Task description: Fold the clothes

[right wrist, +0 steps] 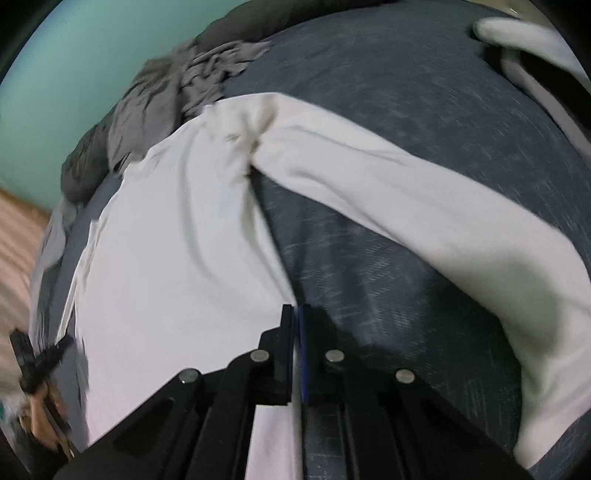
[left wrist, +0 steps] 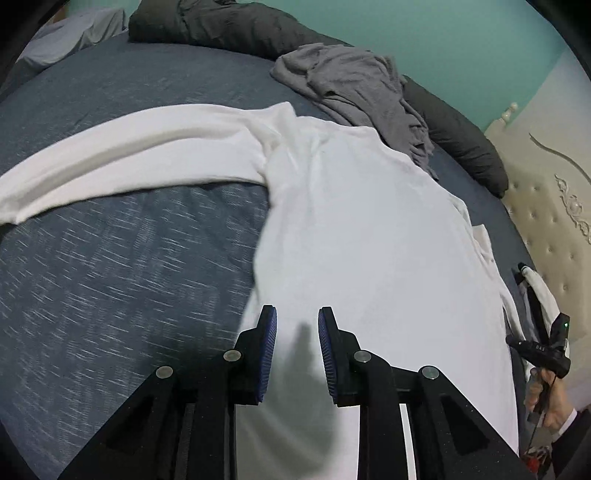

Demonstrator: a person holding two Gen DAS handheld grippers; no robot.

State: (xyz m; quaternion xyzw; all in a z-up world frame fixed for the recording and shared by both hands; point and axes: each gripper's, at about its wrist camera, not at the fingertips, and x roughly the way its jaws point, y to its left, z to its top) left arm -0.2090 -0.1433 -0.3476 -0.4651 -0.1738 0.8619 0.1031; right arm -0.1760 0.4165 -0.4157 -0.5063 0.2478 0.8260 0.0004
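Observation:
A white long-sleeved shirt (left wrist: 369, 229) lies spread on the bed, one sleeve (left wrist: 122, 155) stretched out to the left. My left gripper (left wrist: 297, 325) hovers open just above the shirt's near end, its blue pads (left wrist: 267, 354) apart with only cloth beneath. In the right wrist view the same shirt (right wrist: 177, 266) fills the left half and its sleeve (right wrist: 424, 206) runs off to the right. My right gripper (right wrist: 297, 314) is shut on the shirt's side edge. It also shows at the right edge of the left wrist view as the right gripper (left wrist: 532, 291), with white cloth at its tip.
The bed has a blue-grey sheet (left wrist: 110, 280). A crumpled grey garment (left wrist: 354, 88) and a dark duvet (left wrist: 229, 26) lie at the far side, against a teal wall. A cream tufted headboard (left wrist: 546, 214) stands at the right. A hand (right wrist: 40, 410) holds the other gripper.

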